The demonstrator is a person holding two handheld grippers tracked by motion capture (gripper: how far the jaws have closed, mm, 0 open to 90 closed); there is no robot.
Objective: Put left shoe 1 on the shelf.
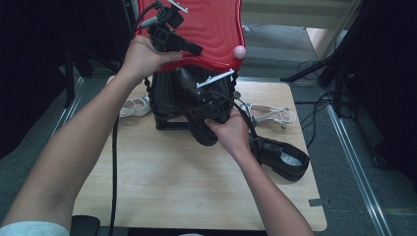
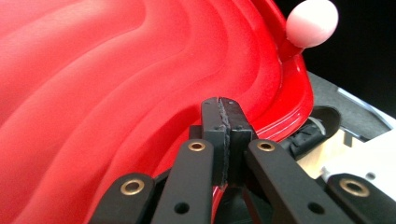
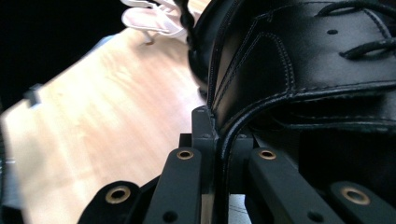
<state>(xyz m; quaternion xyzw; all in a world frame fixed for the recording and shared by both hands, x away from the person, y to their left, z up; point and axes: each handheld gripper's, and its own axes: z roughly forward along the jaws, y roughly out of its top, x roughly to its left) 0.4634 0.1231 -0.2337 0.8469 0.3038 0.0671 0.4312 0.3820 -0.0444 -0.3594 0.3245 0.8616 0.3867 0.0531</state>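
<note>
The right gripper (image 1: pixel 212 109) pinches the rim of a black shoe (image 3: pixel 299 70) between closed jaws, above the wooden table (image 1: pixel 172 182). Just beyond it stands a black bag (image 1: pixel 164 96). Farther off, the left gripper (image 2: pixel 223 122) clamps the edge of the red lid (image 2: pixel 102 93).

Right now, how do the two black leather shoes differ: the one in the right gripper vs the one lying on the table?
The black leather shoe held up is lifted, clamped at its edge by the right gripper, beside the black box with the red lid. The black leather shoe lying flat rests on the wooden table near its right edge, gripped by nothing, its pale insole showing. Both are black and glossy.
</note>
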